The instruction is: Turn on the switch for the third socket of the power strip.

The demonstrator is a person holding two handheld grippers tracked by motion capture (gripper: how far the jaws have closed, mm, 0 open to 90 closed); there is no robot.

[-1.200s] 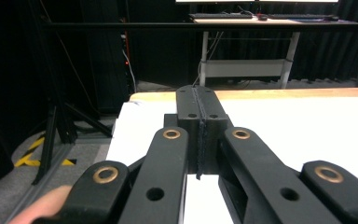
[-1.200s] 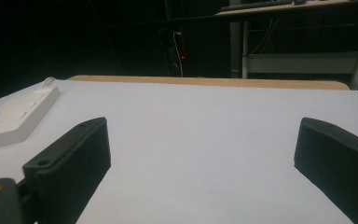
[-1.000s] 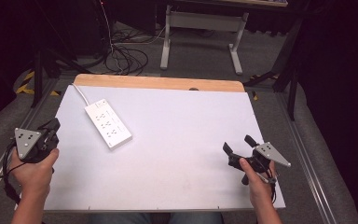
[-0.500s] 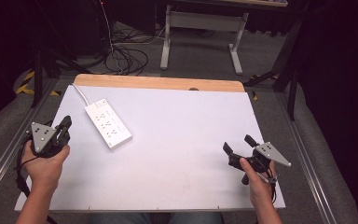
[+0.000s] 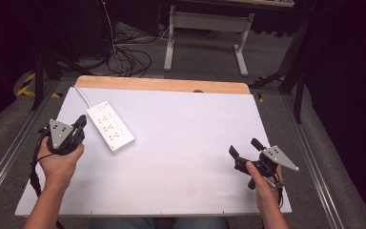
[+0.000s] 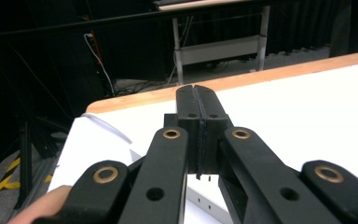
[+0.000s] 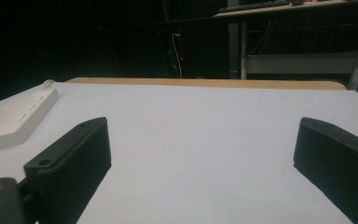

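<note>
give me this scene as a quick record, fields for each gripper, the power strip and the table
left gripper: jaws shut with nothing between them, held just left of the power strip, not touching it
right gripper: jaws open, nothing between them, low over the table's right side
power strip: white, flat on the table's left part, its cord running off toward the far left corner
table: white top with a wooden strip along the far edge

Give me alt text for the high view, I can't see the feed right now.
A person's left gripper, jaws shut and empty, hovers beside a white rectangular plastic power strip on the white table. The right gripper, jaws open and empty, sits at the table's near right.
</note>
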